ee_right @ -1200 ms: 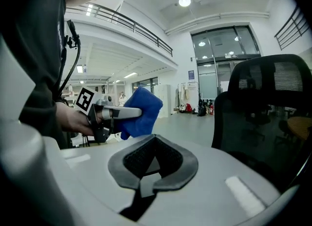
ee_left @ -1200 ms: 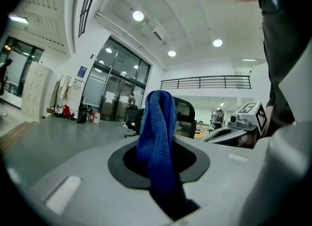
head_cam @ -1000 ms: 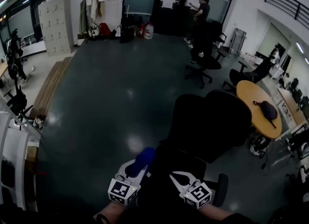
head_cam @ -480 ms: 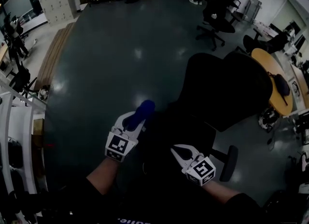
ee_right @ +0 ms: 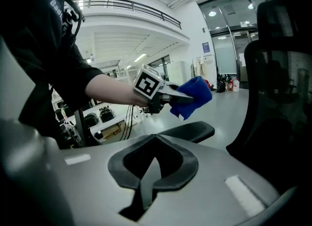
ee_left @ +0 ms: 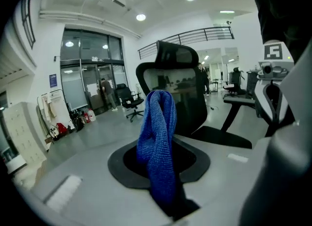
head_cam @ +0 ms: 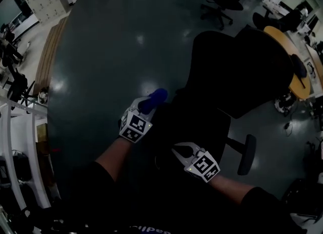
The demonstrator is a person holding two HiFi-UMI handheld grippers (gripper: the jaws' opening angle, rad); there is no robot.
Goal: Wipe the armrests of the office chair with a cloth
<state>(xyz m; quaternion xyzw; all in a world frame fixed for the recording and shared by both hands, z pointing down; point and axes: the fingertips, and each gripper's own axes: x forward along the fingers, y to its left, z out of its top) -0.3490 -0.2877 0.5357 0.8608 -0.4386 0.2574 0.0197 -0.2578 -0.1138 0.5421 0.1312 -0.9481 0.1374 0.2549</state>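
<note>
Two grippers hang over the black office chair [head_cam: 237,71]. The left gripper [head_cam: 145,106] pinches a blue cloth [head_cam: 155,97] just above the armrest [ee_right: 190,131], not touching it. The right gripper [head_cam: 179,152] has its jaws pressed together, holding nothing, over the seat.

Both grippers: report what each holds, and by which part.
Left gripper is shut on the blue cloth, pinching one bunched end; the rest sticks out past the jaws. Right gripper is shut, holding nothing.
</note>
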